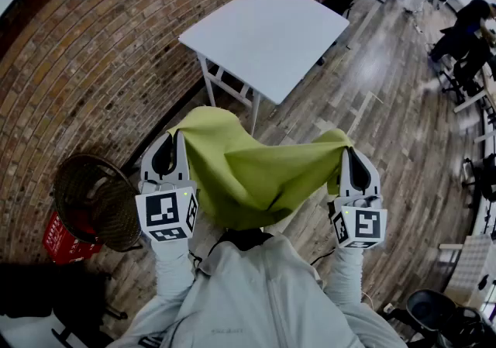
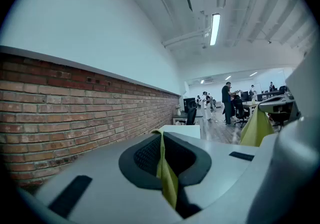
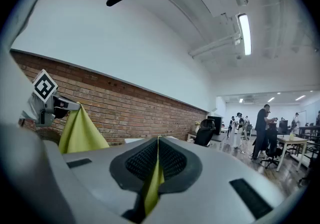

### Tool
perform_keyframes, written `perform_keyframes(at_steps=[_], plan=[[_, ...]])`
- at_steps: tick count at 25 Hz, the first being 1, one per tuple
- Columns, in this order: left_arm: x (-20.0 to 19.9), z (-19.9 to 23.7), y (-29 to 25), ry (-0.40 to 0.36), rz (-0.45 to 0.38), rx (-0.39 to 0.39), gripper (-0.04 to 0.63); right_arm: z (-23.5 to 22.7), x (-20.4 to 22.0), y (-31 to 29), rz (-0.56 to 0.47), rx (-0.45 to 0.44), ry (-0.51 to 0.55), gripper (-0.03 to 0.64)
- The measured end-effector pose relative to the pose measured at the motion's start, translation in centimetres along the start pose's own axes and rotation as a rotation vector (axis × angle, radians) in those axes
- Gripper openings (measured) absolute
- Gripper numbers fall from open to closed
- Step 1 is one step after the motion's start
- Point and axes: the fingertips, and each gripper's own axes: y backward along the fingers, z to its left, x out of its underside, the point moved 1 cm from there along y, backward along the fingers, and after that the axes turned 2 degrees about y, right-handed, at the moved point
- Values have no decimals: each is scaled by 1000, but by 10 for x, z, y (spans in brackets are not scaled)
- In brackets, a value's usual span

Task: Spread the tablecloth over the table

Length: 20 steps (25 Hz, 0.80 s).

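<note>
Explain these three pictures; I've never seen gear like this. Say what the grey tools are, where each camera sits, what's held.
No robot here: a person holds a two-jaw tool in each hand, the left gripper and right gripper. The head view looks down from a camera on their head; the other two views come from cameras riding on each tool. Both sets of jaws are shut on a yellow-green tablecloth, which sags between them. The white table ahead is not yet covered.
</note>
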Motion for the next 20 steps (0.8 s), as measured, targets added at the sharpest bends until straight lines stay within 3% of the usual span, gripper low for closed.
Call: perform_keyframes(at_steps=[13,20], plan=[[-15,-1,7,-21,-35,-117,26,-39,-16,-10,-106,-21,-3,23],[-10,23,-7,-3,-28,-166,26,-31,-14,-43,-103,-51,-22,23]])
